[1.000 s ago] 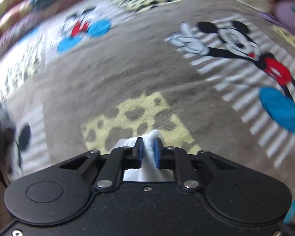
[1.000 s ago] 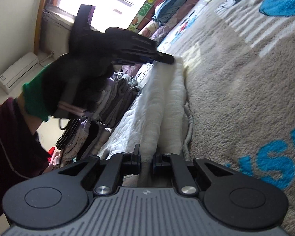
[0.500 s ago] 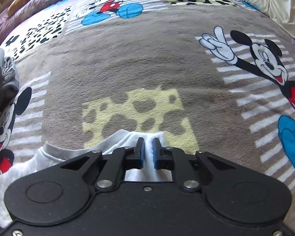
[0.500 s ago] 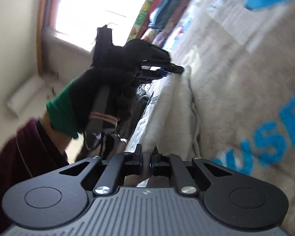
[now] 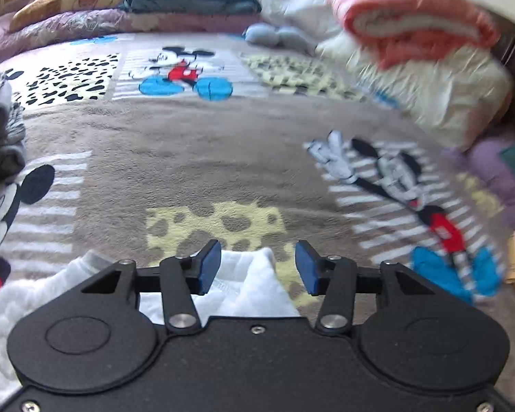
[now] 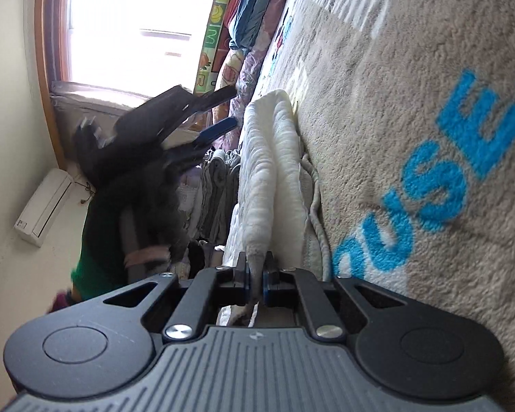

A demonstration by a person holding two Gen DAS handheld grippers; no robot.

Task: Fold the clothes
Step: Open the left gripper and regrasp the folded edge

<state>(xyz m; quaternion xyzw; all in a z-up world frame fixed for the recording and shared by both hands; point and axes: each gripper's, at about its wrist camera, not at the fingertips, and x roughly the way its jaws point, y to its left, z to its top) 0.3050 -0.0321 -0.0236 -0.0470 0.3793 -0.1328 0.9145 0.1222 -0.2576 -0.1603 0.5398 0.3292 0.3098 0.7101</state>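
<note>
Large bright-blue letters "OUSE" woven into the grey-brown plush blanket (image 6: 429,110), right of and just ahead of the right gripper's closed fingers; word cut off at both ends by the gripper body and the picture edge. Farther ahead and to the left, a tall green-and-yellow printed fabric strip with fruit pictures (image 6: 211,31), bearing block letters, of which "M" and perhaps "U" legible; the rest too small to tell. Nothing legible in the left wrist view.
</note>
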